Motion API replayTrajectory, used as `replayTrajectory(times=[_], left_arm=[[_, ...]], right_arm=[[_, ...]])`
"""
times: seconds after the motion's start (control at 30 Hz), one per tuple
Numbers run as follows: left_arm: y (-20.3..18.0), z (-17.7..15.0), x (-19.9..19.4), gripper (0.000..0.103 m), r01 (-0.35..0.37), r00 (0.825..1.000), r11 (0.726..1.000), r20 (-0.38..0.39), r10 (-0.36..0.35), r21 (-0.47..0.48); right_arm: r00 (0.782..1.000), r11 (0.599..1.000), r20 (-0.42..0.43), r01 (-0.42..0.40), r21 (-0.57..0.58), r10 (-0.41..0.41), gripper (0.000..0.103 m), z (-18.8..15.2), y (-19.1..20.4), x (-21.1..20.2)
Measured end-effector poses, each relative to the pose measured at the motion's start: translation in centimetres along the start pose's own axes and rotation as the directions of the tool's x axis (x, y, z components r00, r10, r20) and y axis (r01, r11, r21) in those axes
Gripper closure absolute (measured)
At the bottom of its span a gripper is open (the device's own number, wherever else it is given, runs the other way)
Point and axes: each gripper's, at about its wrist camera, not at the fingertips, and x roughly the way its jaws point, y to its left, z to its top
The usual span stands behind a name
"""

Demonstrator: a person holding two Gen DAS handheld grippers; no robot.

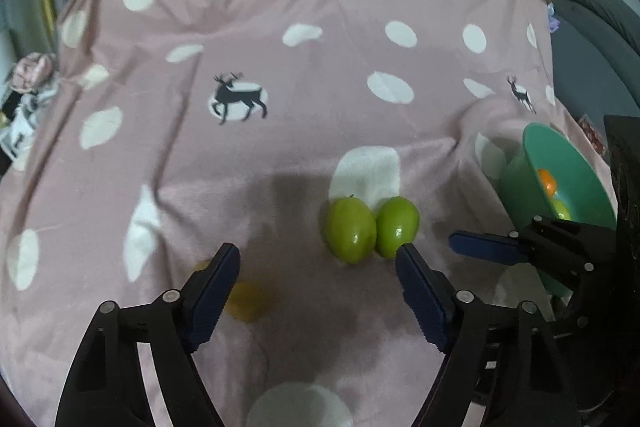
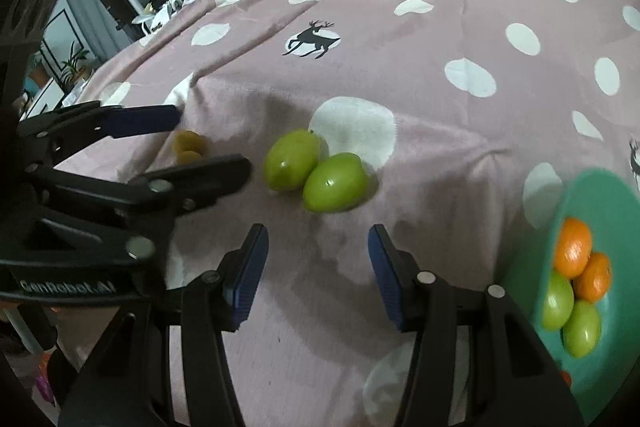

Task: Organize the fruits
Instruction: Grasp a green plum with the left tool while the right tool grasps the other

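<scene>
Nearest to me, the right gripper (image 2: 318, 275) is hanging over the pink spotted blanket (image 2: 440, 39) with its blue-padded jaws standing apart and nothing between them. At about twelve o'clock from its tips, two green fruits are lying side by side and touching: the nearer one (image 2: 335, 183) and the farther one (image 2: 291, 161), both on the blanket next to a large white spot.

At about nine o'clock from that gripper, the left gripper (image 1: 318, 257) is pointing steeply down at the blanket, jaws spread and holding nothing. In its own view the two green fruits are sitting at about one o'clock from it, the right-hand one just touching or just beyond the tip of its right finger; I cannot tell which. A small yellowish fruit (image 1: 248, 301) is lying beside its left finger, partly hidden and blurred.

Out at three o'clock, a green bowl (image 2: 592, 195) is resting tilted on the blanket, well apart from the pair. Inside it, two oranges (image 2: 573, 247) and two more green fruits (image 2: 581, 329) are piling together.

Farther off, a deer print (image 2: 314, 39) is showing on the blanket at twelve o'clock.
</scene>
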Motion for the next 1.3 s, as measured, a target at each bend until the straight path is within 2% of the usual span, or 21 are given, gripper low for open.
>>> replayTrajectory(times=[0.13,0.2,0.43,0.5,0.63,0.7,0.9,1.0,1.3], left_arm=[[0.7,0.7,1.5,0.026,0.033,0.999,0.999,-0.036,-0.034,-0.019],[1.0,1.1,2.0,0.030,0.058,0.997,0.998,-0.044,-0.059,-0.035],[0.7,2.2,3.7,0.033,0.104,0.991,0.994,-0.081,-0.107,-0.037],[0.6,2.3,4.3,0.041,0.105,0.989,0.994,-0.098,-0.109,-0.040],[0.7,2.5,4.8,0.046,0.131,0.985,0.989,-0.100,-0.138,-0.066],[0.6,2.5,4.8,0.052,0.139,0.985,0.989,-0.099,-0.144,-0.058],[0.6,2.2,5.7,0.066,0.168,0.976,0.984,-0.126,-0.176,-0.067],[0.8,2.2,5.8,0.067,0.171,0.977,0.982,-0.115,-0.180,-0.084],[1.2,1.8,4.5,0.067,0.150,0.984,0.985,-0.087,-0.158,-0.087]], right_arm=[[1.000,1.000,-0.005,0.002,-0.030,-0.002,0.052,0.5,0.0,0.9],[1.000,1.000,-0.011,-0.004,-0.022,0.003,0.054,0.8,-0.3,1.4],[1.000,1.000,-0.016,0.005,0.001,-0.005,0.056,1.1,-0.8,2.5],[1.000,1.000,-0.021,0.000,0.003,0.000,0.056,1.2,-0.9,2.8],[1.000,1.000,-0.019,-0.005,0.003,0.005,0.053,1.5,-1.0,3.2],[1.000,1.000,-0.019,-0.003,0.000,0.003,0.052,1.7,-1.0,3.4],[1.000,1.000,-0.024,-0.016,0.013,0.016,0.058,2.2,-1.5,4.1],[1.000,1.000,-0.019,-0.003,-0.013,0.003,0.066,2.2,-1.2,4.2],[0.999,0.999,-0.019,-0.032,0.002,0.032,0.067,2.0,-1.3,3.9]])
